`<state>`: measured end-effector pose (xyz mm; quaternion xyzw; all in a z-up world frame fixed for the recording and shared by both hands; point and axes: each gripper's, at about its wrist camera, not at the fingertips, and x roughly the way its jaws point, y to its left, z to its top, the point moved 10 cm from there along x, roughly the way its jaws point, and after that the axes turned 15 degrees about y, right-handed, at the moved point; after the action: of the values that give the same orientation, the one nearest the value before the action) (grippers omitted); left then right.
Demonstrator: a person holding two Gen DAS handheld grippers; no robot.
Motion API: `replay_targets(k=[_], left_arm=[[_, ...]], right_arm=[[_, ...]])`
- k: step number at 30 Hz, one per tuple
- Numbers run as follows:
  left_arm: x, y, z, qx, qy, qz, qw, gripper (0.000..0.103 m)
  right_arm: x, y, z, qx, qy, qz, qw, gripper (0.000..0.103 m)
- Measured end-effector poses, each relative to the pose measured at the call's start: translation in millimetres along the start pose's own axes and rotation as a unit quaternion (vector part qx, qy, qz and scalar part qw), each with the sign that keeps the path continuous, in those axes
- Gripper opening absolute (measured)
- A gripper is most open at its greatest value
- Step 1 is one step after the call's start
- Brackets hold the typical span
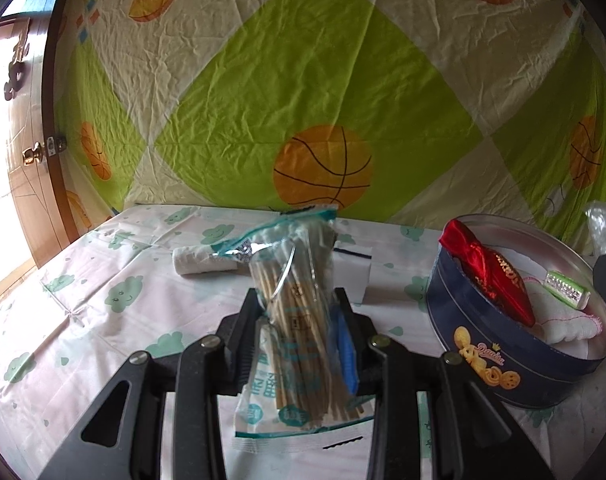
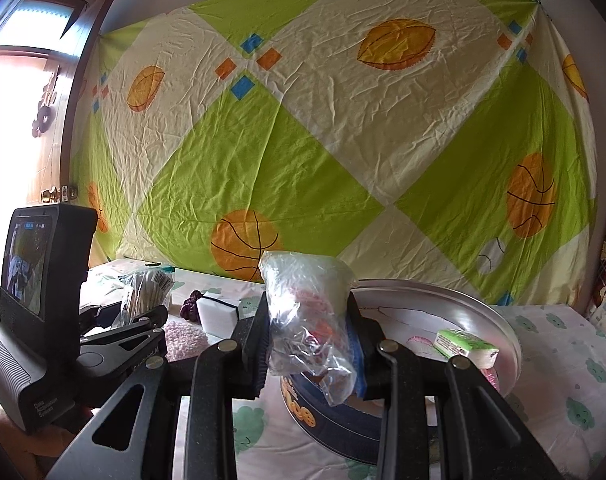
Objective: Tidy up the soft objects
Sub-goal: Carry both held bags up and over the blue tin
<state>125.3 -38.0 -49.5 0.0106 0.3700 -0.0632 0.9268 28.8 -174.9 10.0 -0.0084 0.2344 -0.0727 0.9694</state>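
grippers: two, each clamping one plastic bag (image 1: 299, 320).

Basketball-print sheet (image 1: 303, 92) hung behind, wooden door (image 1: 23, 152), brass doorknob (image 1: 33, 156)

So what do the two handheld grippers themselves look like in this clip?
Both are matte black plastic. The left gripper and right gripper each have two angular fingers on paired link arms with round silver pivot pins, triangular cutouts, ribbed inner faces and a blue pad on one finger. From the right wrist view, the left unit carries a small lit screen on a ribbed black body with white lettering. No cables or sleeves show.
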Motion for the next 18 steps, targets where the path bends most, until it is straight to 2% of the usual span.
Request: replay_targets(k=[18], left_arm=[[-17, -45, 0, 0.022, -0.008, -0.024, 0.9994, 0.034]], right_arm=[[-17, -53, 3, 0.017, -0.018, -0.035, 0.999, 0.034]])
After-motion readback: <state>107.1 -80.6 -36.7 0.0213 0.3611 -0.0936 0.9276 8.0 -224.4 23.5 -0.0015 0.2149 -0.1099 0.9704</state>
